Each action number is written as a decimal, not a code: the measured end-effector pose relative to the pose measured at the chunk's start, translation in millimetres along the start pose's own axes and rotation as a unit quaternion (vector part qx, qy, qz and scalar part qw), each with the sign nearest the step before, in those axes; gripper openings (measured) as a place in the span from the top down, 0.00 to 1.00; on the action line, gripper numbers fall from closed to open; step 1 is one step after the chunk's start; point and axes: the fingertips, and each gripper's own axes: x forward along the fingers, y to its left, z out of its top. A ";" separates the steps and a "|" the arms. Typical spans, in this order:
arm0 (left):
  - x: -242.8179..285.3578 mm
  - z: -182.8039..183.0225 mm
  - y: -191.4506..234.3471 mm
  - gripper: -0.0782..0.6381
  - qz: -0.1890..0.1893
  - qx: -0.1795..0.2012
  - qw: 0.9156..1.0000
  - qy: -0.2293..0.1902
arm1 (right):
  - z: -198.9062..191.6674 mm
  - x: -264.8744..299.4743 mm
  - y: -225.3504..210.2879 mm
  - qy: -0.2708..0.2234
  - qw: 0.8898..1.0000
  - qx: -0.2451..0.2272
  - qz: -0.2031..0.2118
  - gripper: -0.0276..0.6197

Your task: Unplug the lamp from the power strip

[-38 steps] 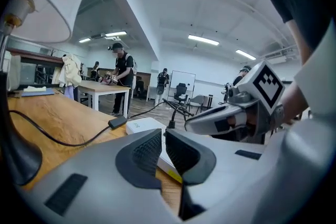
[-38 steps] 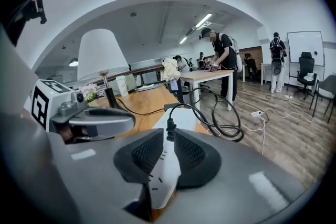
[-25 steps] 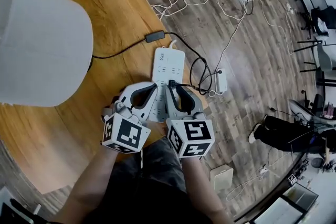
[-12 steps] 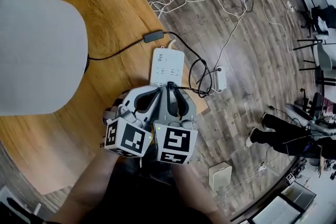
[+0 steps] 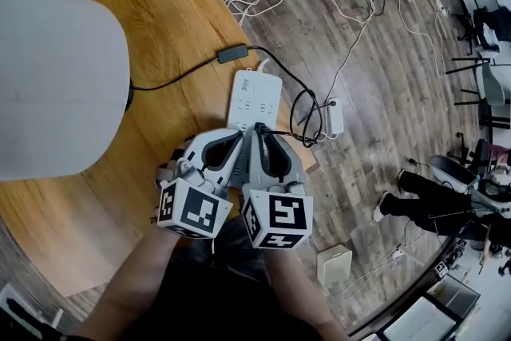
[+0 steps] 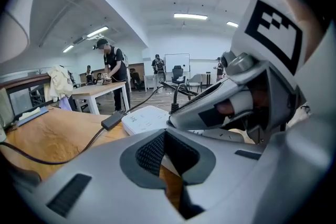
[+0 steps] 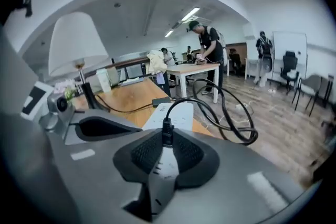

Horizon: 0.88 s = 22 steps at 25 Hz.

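Wooden table [image 5: 184,12] carries the power strip [image 5: 254,96]; our right tongs [image 5: 259,127] have just been closing and pinch the black plug [image 7: 167,128], while our left tongs [image 6: 165,134] sit together, empty.

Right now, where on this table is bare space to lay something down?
The table is bare between the lamp shade and the power strip, on both sides of the black cord. Its edge at the strip is crowded: looped cables, the left gripper, and the right gripper, whose fingers have just been closing on the plug.
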 end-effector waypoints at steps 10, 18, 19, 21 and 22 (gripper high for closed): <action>-1.5 1.5 -0.5 0.90 0.001 -0.010 1.000 -0.002 | 0.9 -3.5 0.3 -0.004 0.999 0.036 0.016 0.85; -1.5 5.0 0.2 0.90 0.000 -0.021 1.000 -0.005 | 5.9 -5.5 4.8 -0.007 0.999 -0.050 -0.008 0.86; -2.0 5.3 0.3 0.90 0.001 -0.022 1.000 -0.005 | 8.7 -5.6 7.8 -0.006 0.997 -0.081 -0.015 0.86; -2.0 5.2 0.9 0.90 0.003 -0.023 1.000 -0.004 | 12.0 -4.6 11.7 -0.006 0.992 -0.122 -0.023 0.86; -1.3 4.8 1.1 0.90 0.003 -0.024 1.000 -0.004 | 12.0 -3.6 12.0 -0.007 0.991 -0.131 -0.023 0.86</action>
